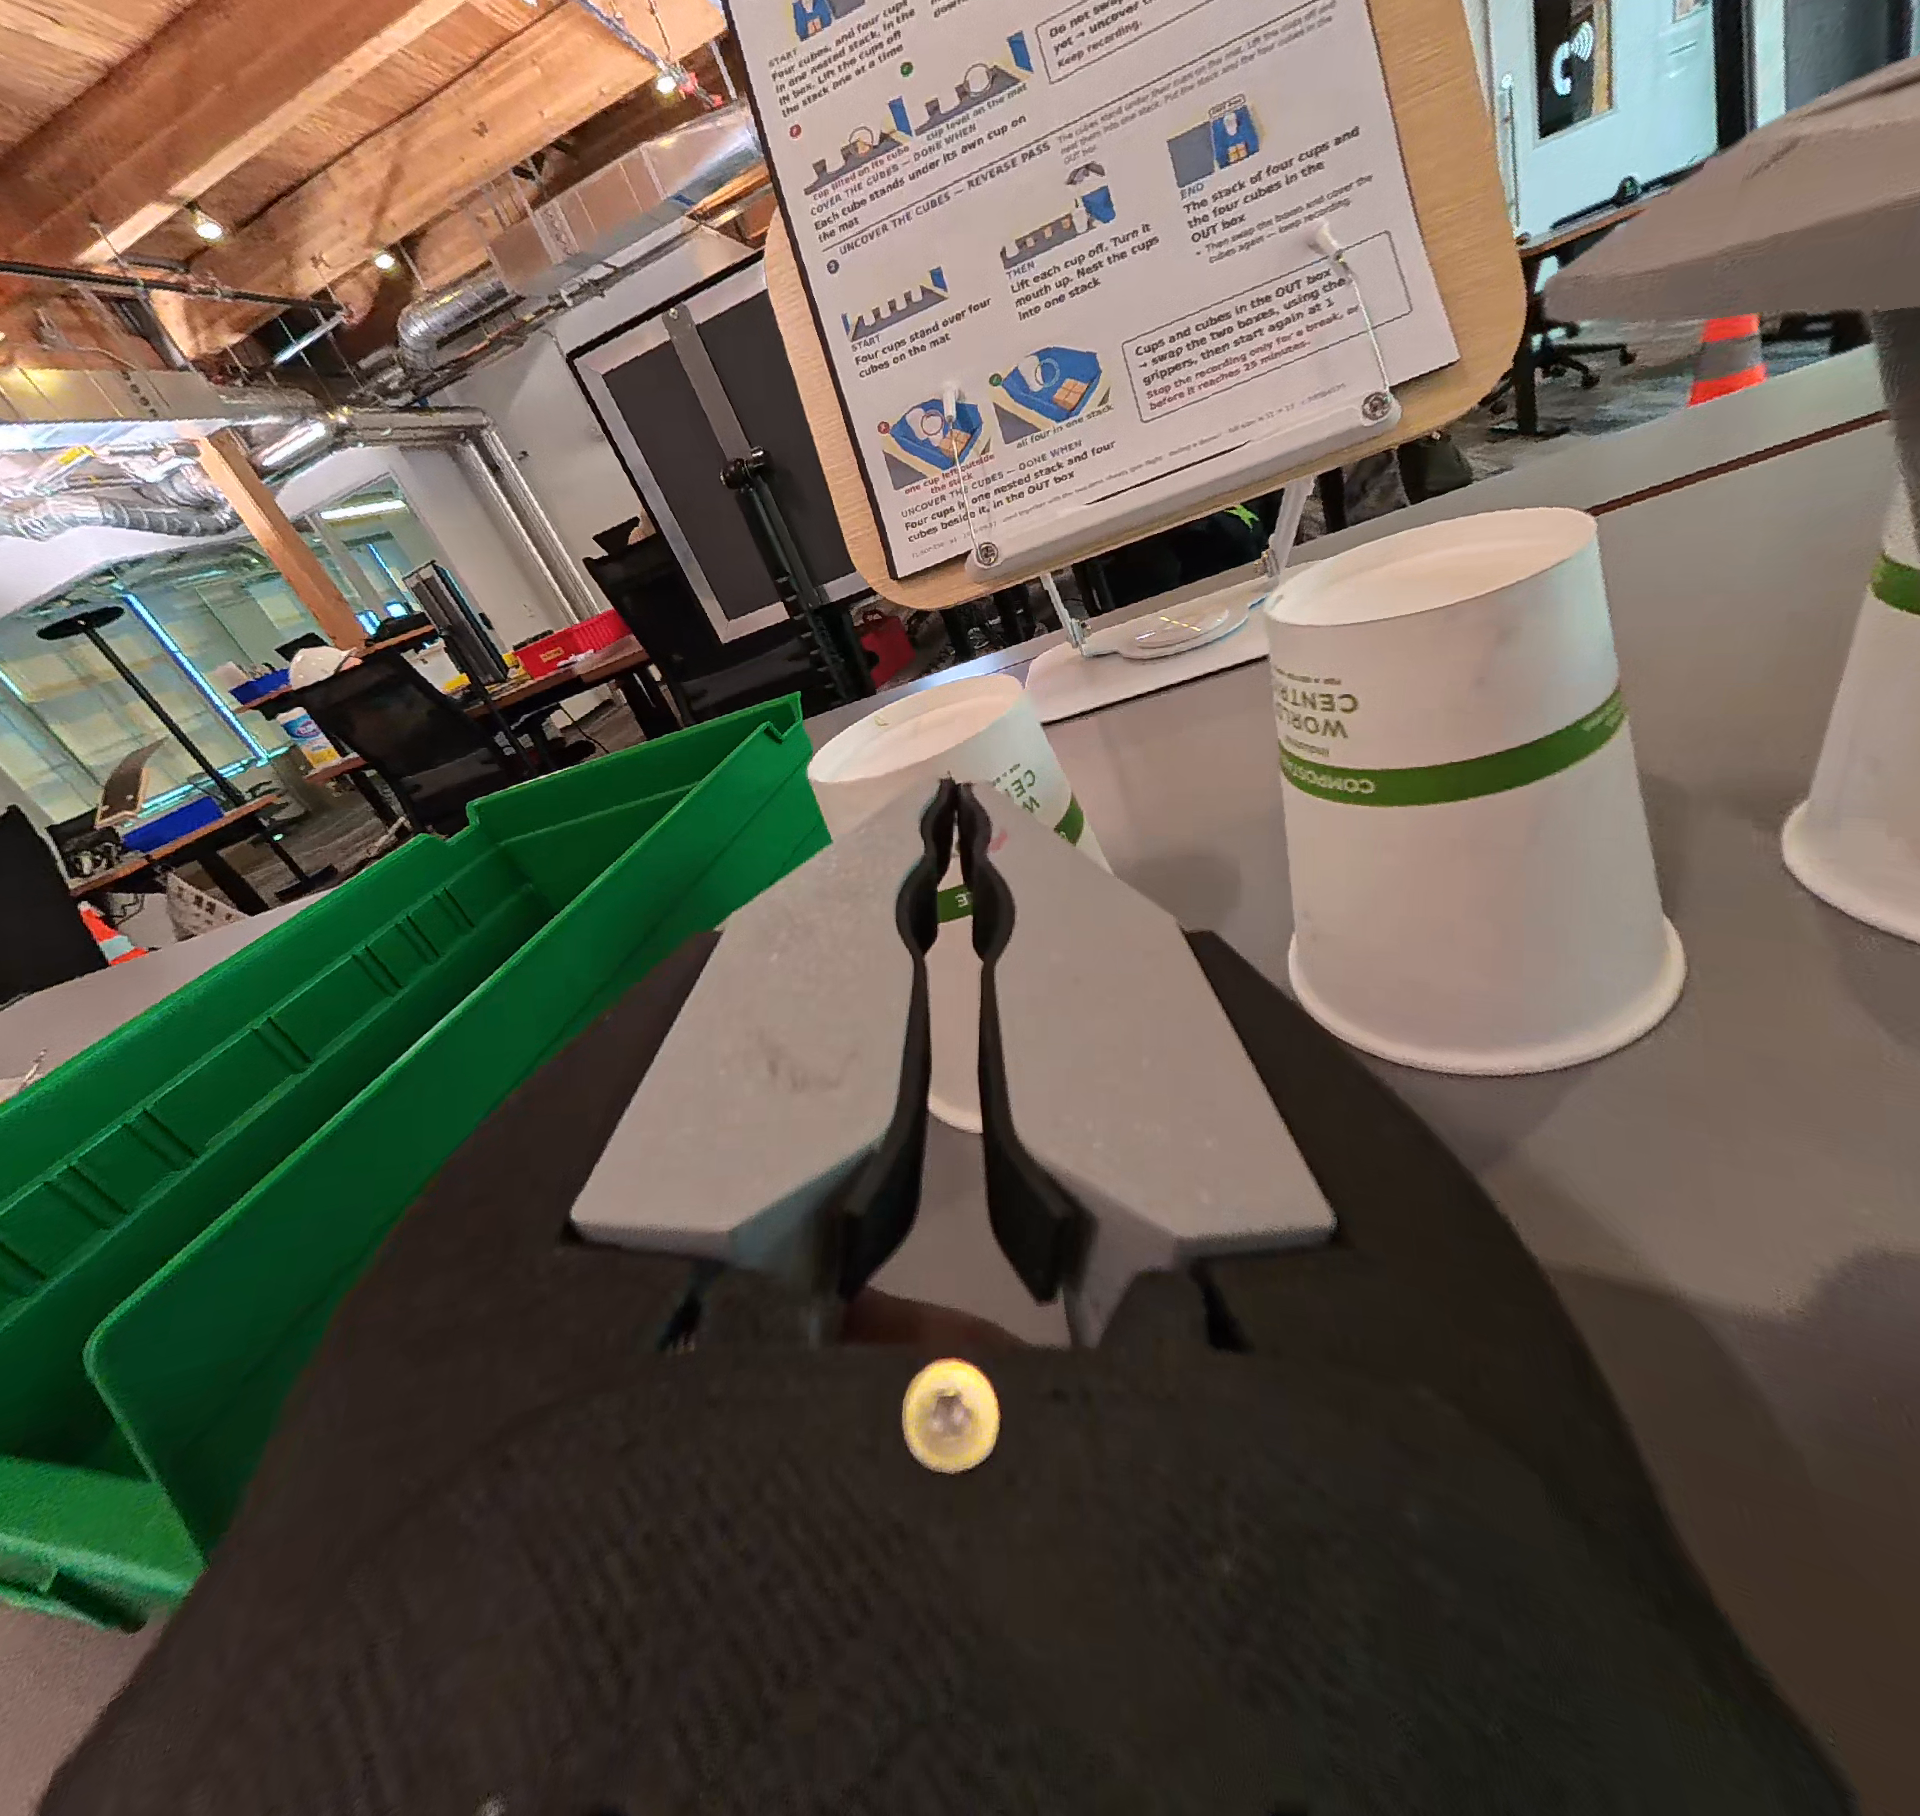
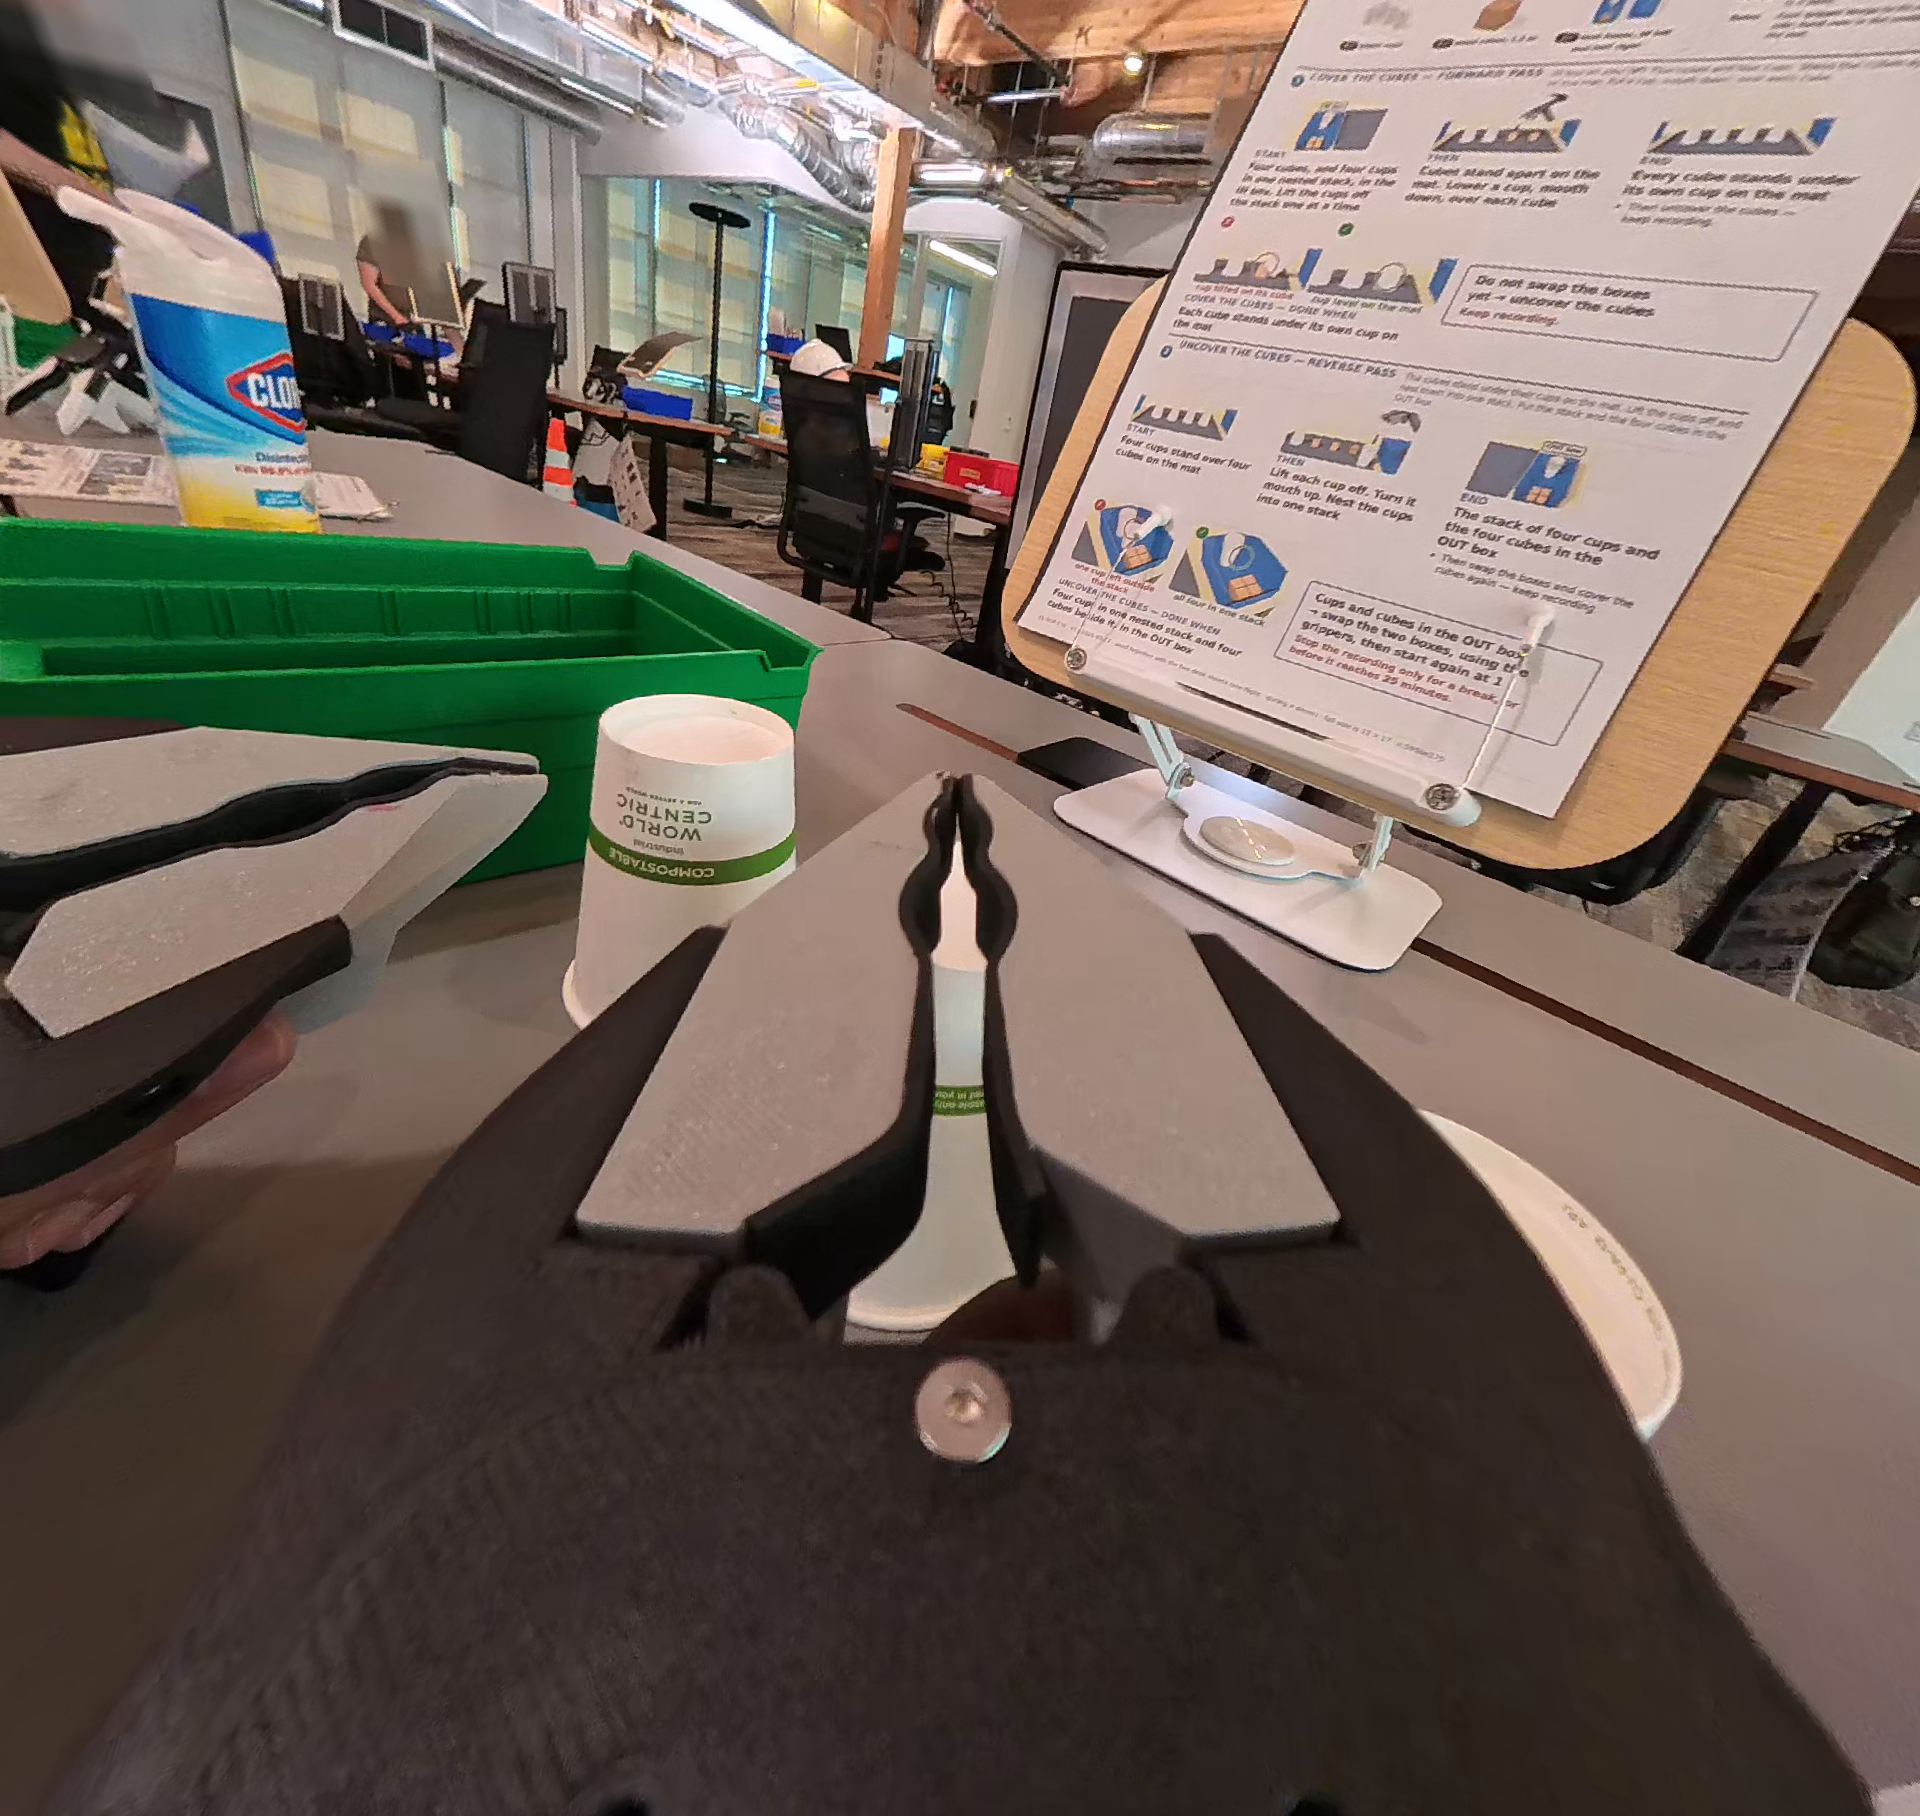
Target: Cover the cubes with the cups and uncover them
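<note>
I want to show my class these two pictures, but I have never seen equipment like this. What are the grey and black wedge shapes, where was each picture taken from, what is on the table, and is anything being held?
There is no robot here. A person holds a hand-operated pincer in each hand, and a camera on each looks forward along its two fingers. One picture comes from the left gripper, the other from the right gripper. The grey wedges with black pads are those fingers.

On the grey table white paper cups with a green band stand mouth down: one near the green bin, others beside it. A green plastic bin lies to the left, and an instruction sheet on a stand stands behind. No cubes are visible; they may be under the cups.

Both grippers look closed with nothing between their tips.
</note>
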`<action>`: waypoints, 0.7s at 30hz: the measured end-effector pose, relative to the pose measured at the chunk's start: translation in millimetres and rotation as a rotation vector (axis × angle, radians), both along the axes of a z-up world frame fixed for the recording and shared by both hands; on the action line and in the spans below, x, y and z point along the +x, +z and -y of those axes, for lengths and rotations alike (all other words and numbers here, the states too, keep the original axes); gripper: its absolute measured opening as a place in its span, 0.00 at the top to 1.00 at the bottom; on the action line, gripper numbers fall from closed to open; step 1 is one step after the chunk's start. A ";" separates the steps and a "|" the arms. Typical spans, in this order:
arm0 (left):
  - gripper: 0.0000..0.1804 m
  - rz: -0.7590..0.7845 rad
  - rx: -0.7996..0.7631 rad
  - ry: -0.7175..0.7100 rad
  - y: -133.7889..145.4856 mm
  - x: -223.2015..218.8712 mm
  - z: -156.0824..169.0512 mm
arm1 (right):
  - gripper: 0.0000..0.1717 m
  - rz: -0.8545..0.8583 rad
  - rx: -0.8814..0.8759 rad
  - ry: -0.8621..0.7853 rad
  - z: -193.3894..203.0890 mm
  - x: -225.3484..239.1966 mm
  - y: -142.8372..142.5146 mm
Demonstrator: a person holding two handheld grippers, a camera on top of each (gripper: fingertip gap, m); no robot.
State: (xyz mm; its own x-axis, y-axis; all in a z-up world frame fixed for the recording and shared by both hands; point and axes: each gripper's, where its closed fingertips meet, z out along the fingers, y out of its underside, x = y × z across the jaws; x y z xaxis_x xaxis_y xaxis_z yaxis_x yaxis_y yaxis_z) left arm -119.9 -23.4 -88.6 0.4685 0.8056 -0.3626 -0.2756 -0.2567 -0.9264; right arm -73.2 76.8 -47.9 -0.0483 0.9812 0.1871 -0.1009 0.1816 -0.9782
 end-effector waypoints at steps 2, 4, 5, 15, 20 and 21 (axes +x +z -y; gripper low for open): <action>1.00 -0.007 -0.007 0.001 -0.1 0.6 -0.9 | 1.00 -0.006 -0.010 -0.010 -3.0 0.5 1.3; 1.00 -0.011 -0.010 0.001 0.0 1.1 -1.2 | 1.00 -0.015 -0.017 -0.017 -5.1 0.9 2.8; 1.00 -0.012 -0.011 0.002 0.0 1.1 -1.3 | 1.00 -0.018 -0.019 -0.018 -5.5 0.8 3.1; 1.00 -0.005 0.004 0.042 0.7 -3.5 3.8 | 0.99 -0.075 0.003 -0.007 -0.3 6.7 12.1; 1.00 0.028 0.021 0.155 -1.2 -17.2 17.3 | 0.96 -0.209 0.098 0.141 29.5 31.1 31.0; 1.00 0.032 0.018 0.163 -1.7 -18.3 18.0 | 0.96 -0.243 0.124 0.157 34.7 36.5 34.5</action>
